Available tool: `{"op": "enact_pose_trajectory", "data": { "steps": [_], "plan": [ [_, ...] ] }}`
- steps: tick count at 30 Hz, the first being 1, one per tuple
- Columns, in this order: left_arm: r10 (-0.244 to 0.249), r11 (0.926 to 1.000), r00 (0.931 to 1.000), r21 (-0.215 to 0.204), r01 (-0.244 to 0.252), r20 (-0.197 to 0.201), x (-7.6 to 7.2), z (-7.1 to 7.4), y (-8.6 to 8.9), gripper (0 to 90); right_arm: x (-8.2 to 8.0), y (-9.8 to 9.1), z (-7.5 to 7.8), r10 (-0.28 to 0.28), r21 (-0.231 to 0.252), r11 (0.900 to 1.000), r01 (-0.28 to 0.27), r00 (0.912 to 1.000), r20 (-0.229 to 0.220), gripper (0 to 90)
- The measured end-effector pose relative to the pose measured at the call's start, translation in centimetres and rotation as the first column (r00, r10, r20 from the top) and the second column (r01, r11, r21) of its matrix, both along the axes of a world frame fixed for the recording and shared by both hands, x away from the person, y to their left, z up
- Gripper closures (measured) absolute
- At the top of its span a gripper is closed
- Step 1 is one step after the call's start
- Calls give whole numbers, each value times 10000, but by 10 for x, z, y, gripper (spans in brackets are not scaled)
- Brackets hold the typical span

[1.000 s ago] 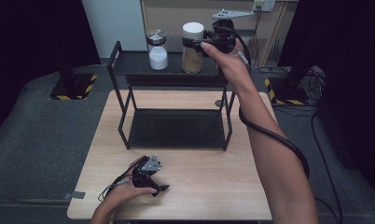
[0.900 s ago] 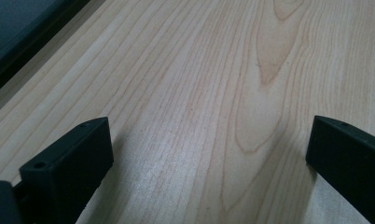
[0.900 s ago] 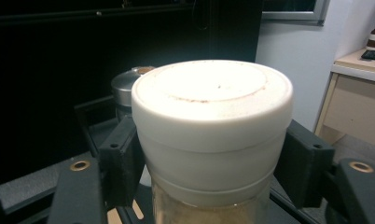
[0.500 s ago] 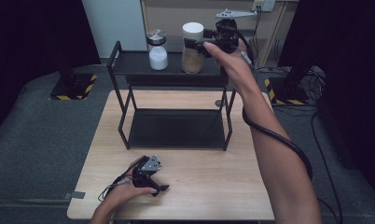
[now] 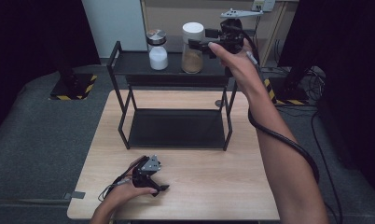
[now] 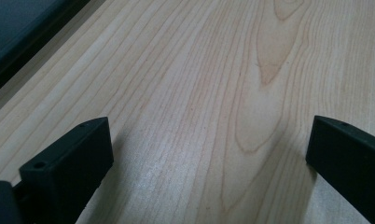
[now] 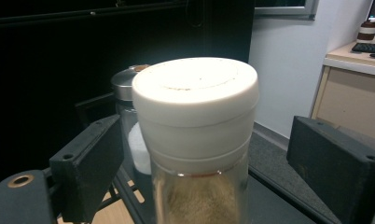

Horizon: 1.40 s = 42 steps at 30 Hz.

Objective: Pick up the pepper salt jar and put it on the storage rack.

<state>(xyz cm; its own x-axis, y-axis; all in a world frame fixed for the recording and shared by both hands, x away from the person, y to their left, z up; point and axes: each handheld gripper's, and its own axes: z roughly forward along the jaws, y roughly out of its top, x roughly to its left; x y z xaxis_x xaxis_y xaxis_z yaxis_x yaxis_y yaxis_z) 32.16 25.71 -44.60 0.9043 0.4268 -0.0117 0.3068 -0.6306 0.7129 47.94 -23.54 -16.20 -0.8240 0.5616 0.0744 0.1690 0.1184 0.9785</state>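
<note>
Jar of brown powder stands between the right hand-held gripper's wide-open jaws on the shelf; closing off-centre could topple it onto the neighbouring jar.

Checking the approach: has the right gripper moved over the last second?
Barely: the right gripper has edged slightly left toward the white-lidded jar on the rack's top shelf.

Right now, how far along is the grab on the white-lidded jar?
Done: right claw brackets the white-lidded jar on the rack's top shelf, open, apart from it. Left: closing and lifting. The silver-lidded jar stands beside it; left claw rests open on the table.
</note>
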Motion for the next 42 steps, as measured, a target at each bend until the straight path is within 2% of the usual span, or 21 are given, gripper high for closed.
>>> {"op": "enact_pose_trajectory", "data": {
  "steps": [13, 21, 26, 31, 39, 42],
  "plan": [
    [9, 10000, 10000, -20, -9, -9, 0, 0, 0, 0, -20, -23, 11, -88, 3, 10000, 88, 10000, 0, 86],
    [-16, 10000, 10000, 2, 16, 2, 0, 0, 0, 0, -40, -46, 4, -44, 110, 9999, 42, 9999, 110, 74],
    [-15, 10000, 10000, -4, 15, -6, 0, 0, 0, 0, -56, -58, -11, 81, 137, 9999, -83, 9999, 94, 60],
    [-15, 10000, 10000, 1, 15, -14, 0, 0, 0, 0, -75, -68, -36, 221, 161, 9996, -222, 9997, 32, 48],
    [-13, 10000, 10000, 15, 13, 5, 0, 0, 0, 0, -108, -78, -83, 399, 112, 9991, -399, 9992, -26, 32],
    [28, 10000, 10000, -16, -28, 1, 0, 0, 0, 0, -122, -81, -102, 456, -74, 9989, -457, 9989, -99, 23]
  ]
}}
